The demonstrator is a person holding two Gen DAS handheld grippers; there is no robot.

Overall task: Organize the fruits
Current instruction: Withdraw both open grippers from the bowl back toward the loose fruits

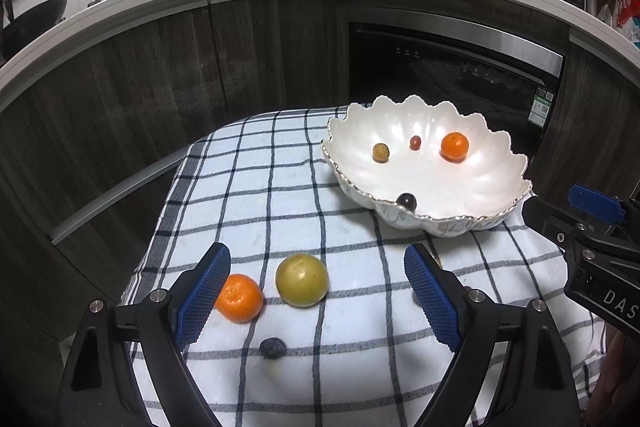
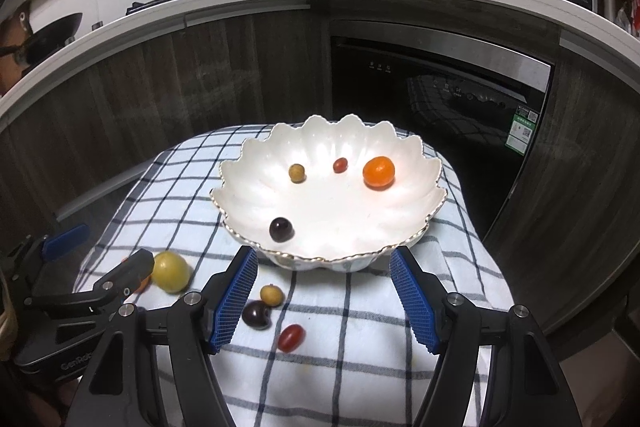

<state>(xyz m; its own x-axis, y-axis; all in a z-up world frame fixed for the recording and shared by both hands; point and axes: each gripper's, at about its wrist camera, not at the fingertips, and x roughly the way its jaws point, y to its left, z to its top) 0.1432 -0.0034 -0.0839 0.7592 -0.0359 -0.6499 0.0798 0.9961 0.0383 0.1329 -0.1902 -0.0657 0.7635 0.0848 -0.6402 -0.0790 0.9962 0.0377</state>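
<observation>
In the left wrist view I am holding the left gripper [image 1: 318,293] over the checked cloth [image 1: 280,195], and its blue fingers [image 1: 204,297] are standing wide apart, released, grasping nothing. A yellow-green fruit [image 1: 302,280] is lying on the cloth between them, touching neither pad. An orange mandarin [image 1: 240,297] is lying just beside the left finger, partly hidden behind it, and a small dark grape [image 1: 272,347] is resting nearer to the camera. The white scalloped bowl [image 1: 492,163] is standing further back on the right; it is containing a second mandarin [image 1: 454,146], a small red tomato [image 1: 415,143], a brownish longan [image 1: 381,152] and a dark cherry [image 1: 406,202] near its front rim. The right gripper [image 1: 592,223] is showing at the right edge.

In the right wrist view I am keeping the right gripper [image 2: 324,297] just in front of the bowl [image 2: 248,171], with the fingers also spread and empty. On the cloth [image 2: 340,367] between them are lying a longan [image 2: 272,295], a dark cherry [image 2: 256,314] touching the left pad, and a red cherry tomato [image 2: 291,337]. The left gripper [image 2: 100,279] is appearing at the left, beside the yellow-green fruit [image 2: 171,271].
</observation>
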